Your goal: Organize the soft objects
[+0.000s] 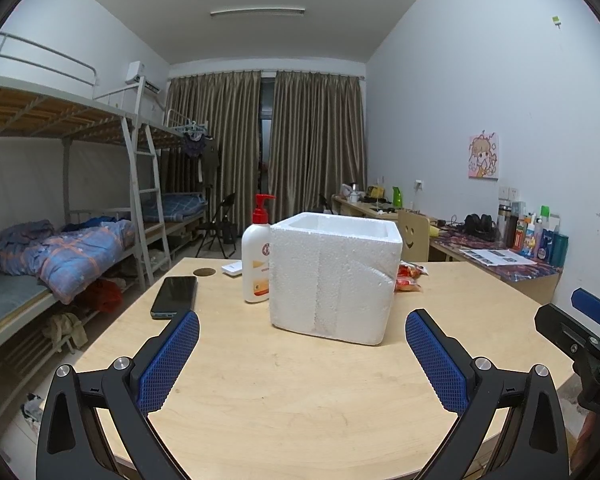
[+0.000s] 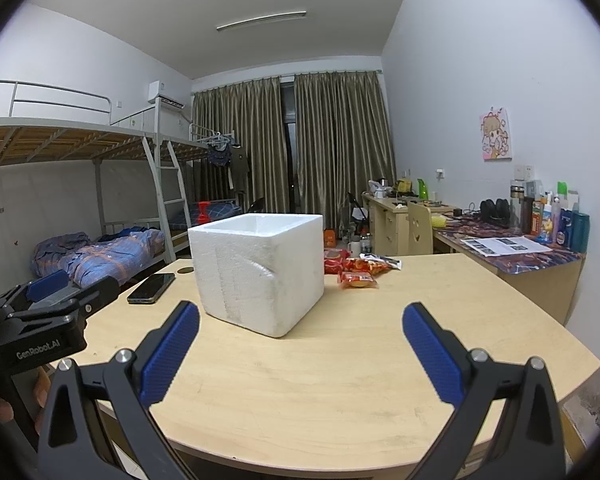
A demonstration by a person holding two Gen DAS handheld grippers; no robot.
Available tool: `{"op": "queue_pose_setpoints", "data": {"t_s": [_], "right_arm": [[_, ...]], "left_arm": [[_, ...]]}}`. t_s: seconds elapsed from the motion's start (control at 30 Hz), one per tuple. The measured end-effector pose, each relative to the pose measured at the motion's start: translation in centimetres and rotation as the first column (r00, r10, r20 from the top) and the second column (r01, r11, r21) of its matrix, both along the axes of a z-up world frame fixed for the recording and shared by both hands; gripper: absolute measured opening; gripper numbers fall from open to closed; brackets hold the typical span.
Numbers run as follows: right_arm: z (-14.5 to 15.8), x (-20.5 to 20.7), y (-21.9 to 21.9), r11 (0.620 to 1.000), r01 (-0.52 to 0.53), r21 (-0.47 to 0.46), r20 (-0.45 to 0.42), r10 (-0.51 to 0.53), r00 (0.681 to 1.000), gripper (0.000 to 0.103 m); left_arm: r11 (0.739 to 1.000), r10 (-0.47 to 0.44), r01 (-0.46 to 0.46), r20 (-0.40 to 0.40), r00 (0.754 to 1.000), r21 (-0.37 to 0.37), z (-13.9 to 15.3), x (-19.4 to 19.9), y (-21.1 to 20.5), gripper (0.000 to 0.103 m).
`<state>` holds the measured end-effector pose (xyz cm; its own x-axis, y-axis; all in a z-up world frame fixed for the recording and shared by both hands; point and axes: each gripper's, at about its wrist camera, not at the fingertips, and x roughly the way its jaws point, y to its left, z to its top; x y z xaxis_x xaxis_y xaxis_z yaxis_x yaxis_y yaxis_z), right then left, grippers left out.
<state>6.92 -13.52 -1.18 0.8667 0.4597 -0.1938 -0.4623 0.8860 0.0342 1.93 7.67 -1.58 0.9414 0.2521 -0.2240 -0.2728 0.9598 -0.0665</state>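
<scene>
Tools are held wide apart and empty above the wooden surface (image 1: pixel 300 400): the left tool (image 1: pixel 302 354) and the right tool (image 2: pixel 300 346). Red snack packets (image 2: pixel 356 270) are seen lying just behind the open foam box (image 2: pixel 260 272), beside a lotion pump bottle (image 1: pixel 256 256).

The left gripper (image 1: pixel 302 322) hovers wide open over the wooden table (image 1: pixel 300 400), facing a white foam box (image 1: pixel 332 276); a pump bottle (image 1: pixel 256 256) and phone (image 1: pixel 175 296) sit to its left, red snack packets (image 1: pixel 410 276) behind
</scene>
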Motion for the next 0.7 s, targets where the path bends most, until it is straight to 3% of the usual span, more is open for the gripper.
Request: {"op": "queue_pose_setpoints", "data": {"t_s": [0.7], "right_arm": [[0.16,-0.01,-0.02,1.0,-0.009,-0.014,-0.005,0.009,1.0,0.103]], "left_arm": [[1.0,-0.002,0.002,0.01,1.0,0.006,0.16,-0.07,0.01,0.103]]}}
